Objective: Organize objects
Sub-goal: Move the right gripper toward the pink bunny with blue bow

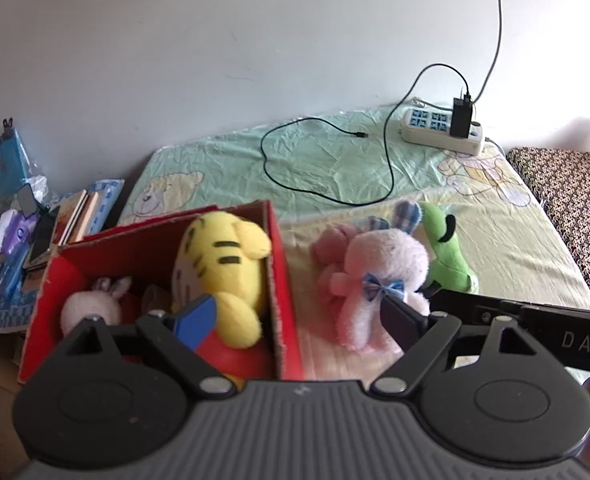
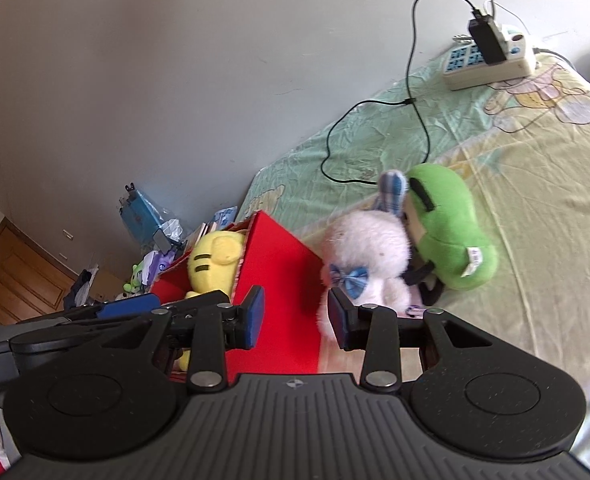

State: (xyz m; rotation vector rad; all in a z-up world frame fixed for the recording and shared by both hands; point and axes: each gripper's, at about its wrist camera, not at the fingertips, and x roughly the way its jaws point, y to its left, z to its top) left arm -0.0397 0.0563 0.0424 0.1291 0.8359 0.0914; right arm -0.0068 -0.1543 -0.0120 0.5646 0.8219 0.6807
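On the bed, near to far:
Left gripper (image 1: 299, 320): jaws wide apart, empty, straddling the box wall.
Right gripper (image 2: 297, 316): jaws apart, holding nothing, just short of the bunny.
Box (image 1: 283, 280): red, open; yellow tiger (image 1: 223, 264) and a small white plush (image 1: 91, 304) inside.
Bunny (image 1: 375, 276): pink-white, blue bow, on the sheet right of the box.
Green plush (image 1: 449, 256): touching the bunny, far side.
Power strip (image 1: 441, 130): by the wall, black cable (image 1: 327, 196) looping across the sheet.

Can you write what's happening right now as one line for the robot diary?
left gripper: open, empty | right gripper: open, empty | yellow tiger plush: in red box | pink bunny, green plush: on bed beside box
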